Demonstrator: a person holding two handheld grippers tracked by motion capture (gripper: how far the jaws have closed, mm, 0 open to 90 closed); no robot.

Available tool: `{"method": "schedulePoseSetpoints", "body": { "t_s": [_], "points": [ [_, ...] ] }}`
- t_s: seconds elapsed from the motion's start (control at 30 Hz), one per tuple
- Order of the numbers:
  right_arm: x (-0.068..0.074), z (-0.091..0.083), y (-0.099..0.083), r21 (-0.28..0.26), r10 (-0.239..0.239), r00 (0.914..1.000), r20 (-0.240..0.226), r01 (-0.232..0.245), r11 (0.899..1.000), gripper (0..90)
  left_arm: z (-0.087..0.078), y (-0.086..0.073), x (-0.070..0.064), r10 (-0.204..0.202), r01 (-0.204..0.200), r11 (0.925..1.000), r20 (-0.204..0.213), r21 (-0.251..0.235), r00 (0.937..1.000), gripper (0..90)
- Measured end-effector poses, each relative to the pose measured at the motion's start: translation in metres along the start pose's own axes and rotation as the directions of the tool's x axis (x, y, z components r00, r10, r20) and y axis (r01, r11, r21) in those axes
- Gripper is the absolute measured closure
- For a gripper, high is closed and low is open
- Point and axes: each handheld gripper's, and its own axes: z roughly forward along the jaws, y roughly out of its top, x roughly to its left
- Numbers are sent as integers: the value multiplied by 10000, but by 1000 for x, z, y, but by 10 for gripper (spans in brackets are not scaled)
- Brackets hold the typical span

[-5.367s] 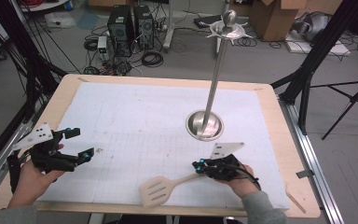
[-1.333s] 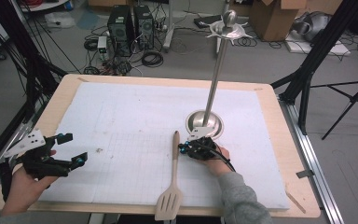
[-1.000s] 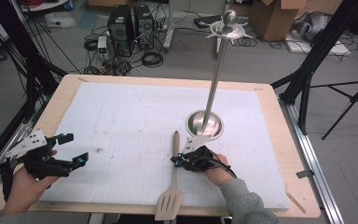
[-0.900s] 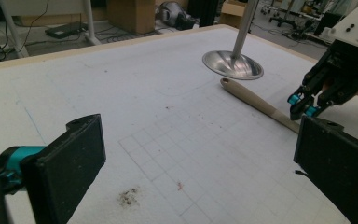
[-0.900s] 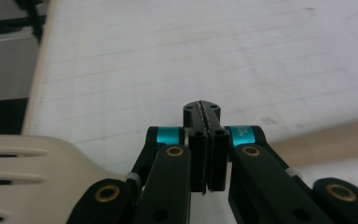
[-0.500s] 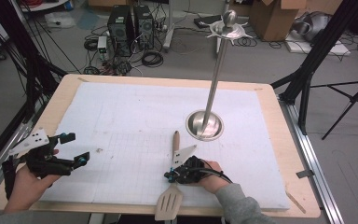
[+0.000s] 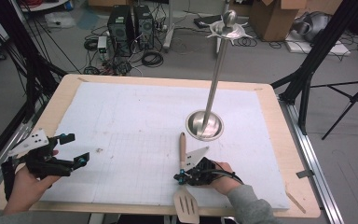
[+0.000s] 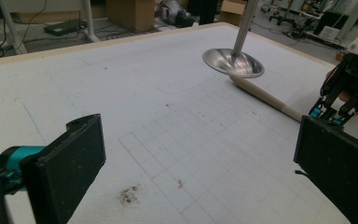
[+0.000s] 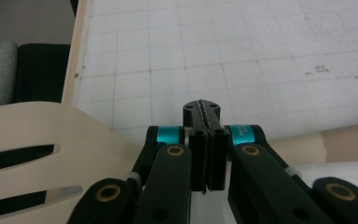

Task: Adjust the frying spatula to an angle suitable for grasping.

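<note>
The right gripper [image 7: 181,177] is clamped on a wooden spatula [image 7: 183,186] — its blade overhangs the table [image 7: 279,121] edge. The left gripper [image 7: 74,149] hovers with jaws wide apart, holding nothing.

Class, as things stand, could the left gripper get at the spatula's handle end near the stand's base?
Probably yes: the left gripper is open, and bare mat lies between it and the spatula. The right gripper holds it lower down.

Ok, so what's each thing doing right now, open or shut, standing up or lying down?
Wooden spatula: lying flat, blade past the table edge.
Right gripper: shut, over the spatula's neck.
Left gripper: open, jaws wide apart, holding nothing.
Metal stand: upright on its round base.
</note>
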Motion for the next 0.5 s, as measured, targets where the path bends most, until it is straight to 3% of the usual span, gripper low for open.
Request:
{"method": "schedulePoseSetpoints", "body": {
  "t_s": [0.5],
  "points": [
    [0,-31,-32,-68,165,9997,-174,-167,9998,900,1,0,0,-8,8,10000,-8,-3,10000,24]
  ]
}}
